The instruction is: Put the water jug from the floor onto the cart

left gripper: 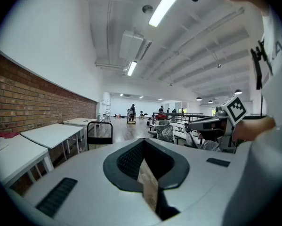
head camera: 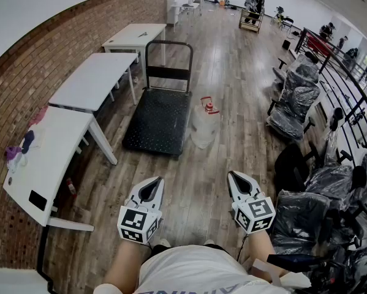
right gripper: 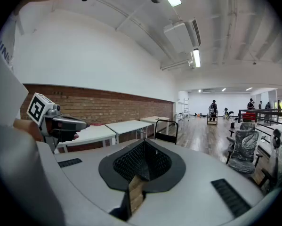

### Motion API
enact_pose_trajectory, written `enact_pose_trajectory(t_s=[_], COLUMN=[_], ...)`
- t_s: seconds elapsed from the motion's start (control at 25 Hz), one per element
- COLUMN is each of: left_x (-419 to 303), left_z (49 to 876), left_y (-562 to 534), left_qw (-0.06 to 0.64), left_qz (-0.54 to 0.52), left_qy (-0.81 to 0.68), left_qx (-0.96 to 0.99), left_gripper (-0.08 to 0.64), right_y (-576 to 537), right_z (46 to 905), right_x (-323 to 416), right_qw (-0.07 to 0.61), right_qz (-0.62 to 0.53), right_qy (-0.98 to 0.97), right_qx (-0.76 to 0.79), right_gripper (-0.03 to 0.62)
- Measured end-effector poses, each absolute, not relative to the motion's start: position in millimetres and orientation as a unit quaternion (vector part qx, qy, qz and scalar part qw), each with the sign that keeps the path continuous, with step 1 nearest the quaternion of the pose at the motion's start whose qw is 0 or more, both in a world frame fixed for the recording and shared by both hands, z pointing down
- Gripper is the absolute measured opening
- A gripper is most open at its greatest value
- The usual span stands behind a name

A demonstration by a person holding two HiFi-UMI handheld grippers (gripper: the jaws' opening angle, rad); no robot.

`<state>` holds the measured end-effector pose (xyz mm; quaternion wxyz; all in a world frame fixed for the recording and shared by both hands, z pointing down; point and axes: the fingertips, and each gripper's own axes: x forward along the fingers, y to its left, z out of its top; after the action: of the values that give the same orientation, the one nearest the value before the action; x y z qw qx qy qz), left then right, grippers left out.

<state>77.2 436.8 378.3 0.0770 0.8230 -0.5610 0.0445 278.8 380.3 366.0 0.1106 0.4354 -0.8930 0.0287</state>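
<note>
the water jug point(head camera: 205, 126) stands upright on the wooden floor point(head camera: 214, 188), well ahead of the person and a little right of centre. it is a large clear bottle with a red cap and a red handle at the neck. it sits just beside the right edge of the cart point(head camera: 158, 121), close to the cart's near right corner; from the head view it seems to stand a touch apart from the deck, though the angle makes that hard to confirm. the cart is a flat black platform, bare on top, with its upright push handle at the far end.

the left tool point(head camera: 152, 184) and the right tool point(head camera: 234, 176) are held side by side near the person's body, well apart from the jug and pointing roughly towards it, only slightly below level. in each tool's own view the two jaws meet at the tip with no gap between them, and neither has anything in its grip (each carries its marker cube at the near end).

along the left runs a brick wall point(head camera: 24, 84) with a row of white counters point(head camera: 94, 78) in front of it; the nearest one bears some bundled cloths point(head camera: 18, 152). on the right, office chairs wrapped in plastic point(head camera: 296, 103) stand beside a dark railing point(head camera: 342, 97). at the far end of the room a person point(head camera: 255, 2) stands by another trolley.
</note>
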Motion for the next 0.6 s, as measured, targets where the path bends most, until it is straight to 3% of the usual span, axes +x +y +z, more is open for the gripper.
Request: enact_pose_trajectory(t_s=[0.6], left_x=[-5], left_z=[411], left_y=[441], left_qw=[0.108], left_qz=[0.045], left_qy=[-0.553], left_qx=[0.825], left_gripper=[0.002], right_y=[393], right_z=[393], right_x=[203], right_qw=[0.158], right_qz=[0.036], right_qy=[-0.886], right_qx=[0.435], right_gripper=[0.006])
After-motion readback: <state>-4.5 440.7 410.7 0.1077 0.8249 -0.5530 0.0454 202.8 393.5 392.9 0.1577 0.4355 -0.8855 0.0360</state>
